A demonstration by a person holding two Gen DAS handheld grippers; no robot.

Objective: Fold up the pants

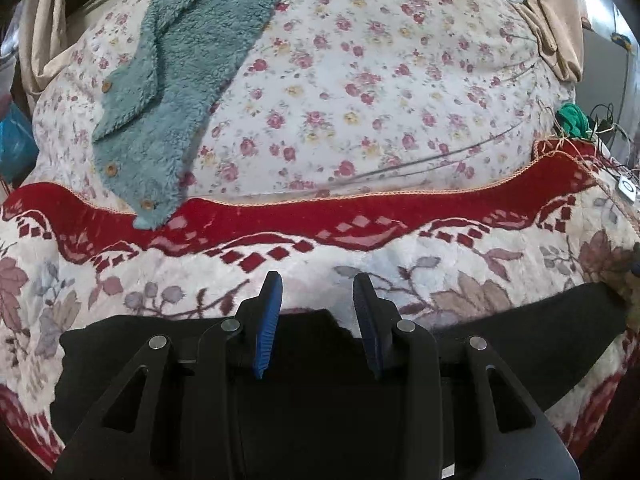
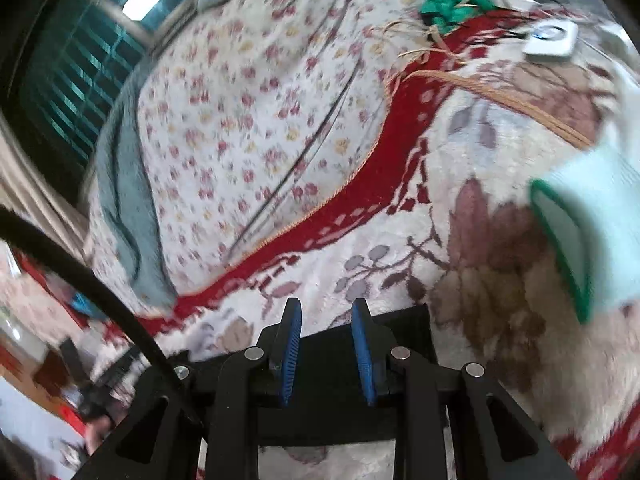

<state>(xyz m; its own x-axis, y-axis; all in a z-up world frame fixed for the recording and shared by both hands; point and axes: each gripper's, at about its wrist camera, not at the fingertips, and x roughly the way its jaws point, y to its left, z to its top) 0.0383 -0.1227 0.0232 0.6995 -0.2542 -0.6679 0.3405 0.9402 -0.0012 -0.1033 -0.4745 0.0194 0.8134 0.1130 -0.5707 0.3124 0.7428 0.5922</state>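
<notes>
Black pants [image 1: 520,340] lie flat on a cream and red flowered blanket [image 1: 320,256], spread across the bottom of the left wrist view. My left gripper [image 1: 318,288] is open, its blue pads above the pants' far edge, holding nothing. In the right wrist view a part of the black pants [image 2: 404,324] shows under my right gripper [image 2: 326,312], which is open and empty over the blanket [image 2: 460,264]. That view is tilted and blurred.
A teal fleece garment with wooden buttons [image 1: 184,80] lies at the back left on a flowered sheet [image 1: 360,92]. A green cloth with cords [image 1: 574,118] and a white device [image 2: 550,42] sit at the right. A pale green folded cloth [image 2: 592,232] lies right.
</notes>
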